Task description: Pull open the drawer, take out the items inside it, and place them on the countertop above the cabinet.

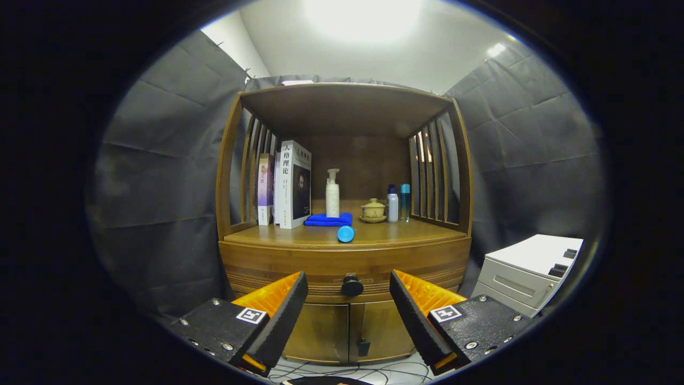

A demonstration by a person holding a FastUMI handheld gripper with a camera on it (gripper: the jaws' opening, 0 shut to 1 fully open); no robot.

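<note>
A wooden cabinet stands straight ahead. Its drawer (299, 267) is pushed in flush under the countertop (374, 235), with a dark round knob (352, 285) at its middle. My gripper (348, 289) is open; its fingers stand to either side of the knob in the view, still some way short of it, and hold nothing. A blue round thing (346, 233) lies on the countertop near its front edge. The drawer's inside is hidden.
On the countertop under the shelf roof stand books (291, 184), a white pump bottle (332, 193) on a folded blue cloth (328, 219), a small lidded cup (373, 210) and two slim bottles (398, 203). Two cabinet doors (347, 331) sit below the drawer. A white unit (526, 270) stands to the right. Cables lie on the floor.
</note>
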